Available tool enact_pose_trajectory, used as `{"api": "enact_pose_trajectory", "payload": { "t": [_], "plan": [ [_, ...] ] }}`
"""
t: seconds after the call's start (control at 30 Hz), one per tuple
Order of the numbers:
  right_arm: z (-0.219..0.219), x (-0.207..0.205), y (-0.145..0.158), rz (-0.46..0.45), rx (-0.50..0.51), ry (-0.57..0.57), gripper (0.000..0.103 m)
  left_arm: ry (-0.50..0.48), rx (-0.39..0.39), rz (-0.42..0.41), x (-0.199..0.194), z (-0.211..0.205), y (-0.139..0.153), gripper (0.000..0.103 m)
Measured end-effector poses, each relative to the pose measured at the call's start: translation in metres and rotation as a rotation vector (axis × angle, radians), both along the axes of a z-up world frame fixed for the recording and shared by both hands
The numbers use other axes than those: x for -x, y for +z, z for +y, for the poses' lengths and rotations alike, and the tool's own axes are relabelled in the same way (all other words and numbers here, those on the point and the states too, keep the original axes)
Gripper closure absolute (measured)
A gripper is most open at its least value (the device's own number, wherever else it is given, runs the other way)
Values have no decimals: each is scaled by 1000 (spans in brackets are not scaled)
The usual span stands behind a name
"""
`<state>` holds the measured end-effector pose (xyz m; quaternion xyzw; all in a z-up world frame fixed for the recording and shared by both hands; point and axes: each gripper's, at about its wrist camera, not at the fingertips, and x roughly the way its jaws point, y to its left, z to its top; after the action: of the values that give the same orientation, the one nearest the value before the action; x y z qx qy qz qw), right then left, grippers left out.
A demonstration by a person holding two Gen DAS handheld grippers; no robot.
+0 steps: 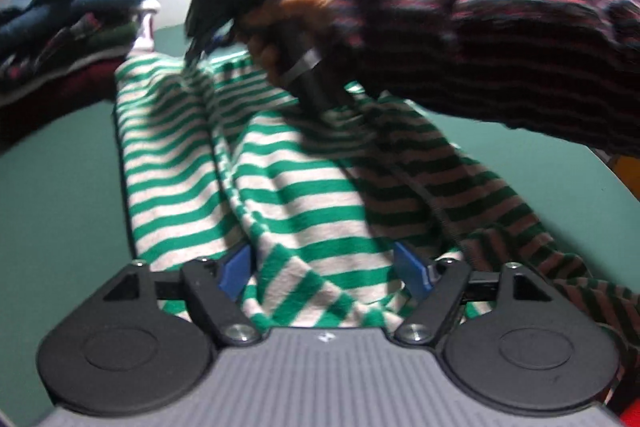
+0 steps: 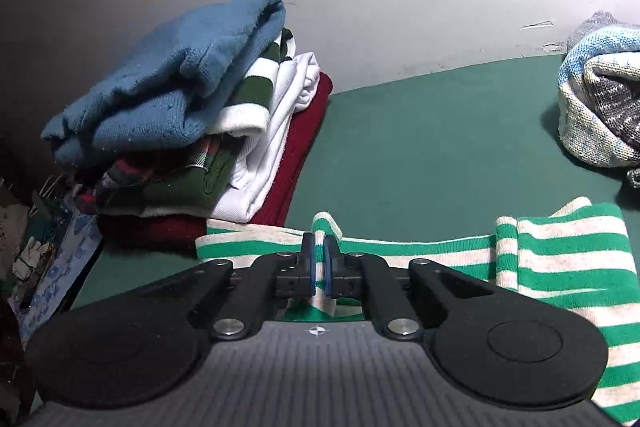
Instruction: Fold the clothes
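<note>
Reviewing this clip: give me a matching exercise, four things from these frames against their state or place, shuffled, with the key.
Things:
1. left gripper
2. right gripper
3. blue sweater
4. knitted bundle

States:
A. tops the folded pile
B. jaws apart, striped garment between them
C. lies alone at the table's far right
D. pinches a striped fold

Pairs: 1-B, 2-D, 3-A, 4-C

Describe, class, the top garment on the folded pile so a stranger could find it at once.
Start at the green table and go to the folded pile against the grey wall. On top lies the blue knit sweater. It is the pile's only plain blue piece; those beneath are green-and-white striped, white and dark red.
</note>
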<state>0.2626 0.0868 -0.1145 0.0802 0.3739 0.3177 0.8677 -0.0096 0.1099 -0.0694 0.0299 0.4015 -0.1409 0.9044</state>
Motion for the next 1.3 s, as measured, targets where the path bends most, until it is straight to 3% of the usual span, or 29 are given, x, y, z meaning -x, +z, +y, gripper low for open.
{"api": "enact_pose_trajectory", "payload": {
  "t": [0.07,0.1,0.13,0.17,0.23,0.37,0.5,0.7,0.8,0.9,0.97,1.17,1.3],
  "plan": [
    [4,2,-2,-47,53,37,97,-20,-18,-11,3,-7,-1,17],
    [2,4,2,-51,74,40,87,-26,-30,-15,4,-9,-2,17],
    [-7,7,9,-44,60,28,66,-30,-39,-20,5,-8,-2,17],
    [-18,11,18,-36,33,12,61,-30,-39,-26,7,-6,1,17],
    [-39,21,35,-2,-18,13,63,-19,-31,-40,11,0,8,17],
    [-70,53,50,160,-69,162,63,-15,-3,-60,18,10,19,11],
    [-73,94,37,283,-55,251,69,-24,9,-24,17,9,15,12],
    [-37,126,23,262,2,252,71,-35,-16,-37,27,-2,19,12],
    [-26,130,23,220,65,247,99,-34,-29,-39,30,-5,19,12],
    [-46,127,33,232,-102,253,99,-40,-4,-72,35,-5,27,11],
    [-60,124,36,244,-160,225,99,-47,17,-78,36,-5,28,7],
    [-73,117,6,281,-81,164,98,-65,-9,-8,29,-13,1,5],
    [-87,131,21,196,-98,143,79,-73,-7,-14,31,-10,1,3]
  ]
}}
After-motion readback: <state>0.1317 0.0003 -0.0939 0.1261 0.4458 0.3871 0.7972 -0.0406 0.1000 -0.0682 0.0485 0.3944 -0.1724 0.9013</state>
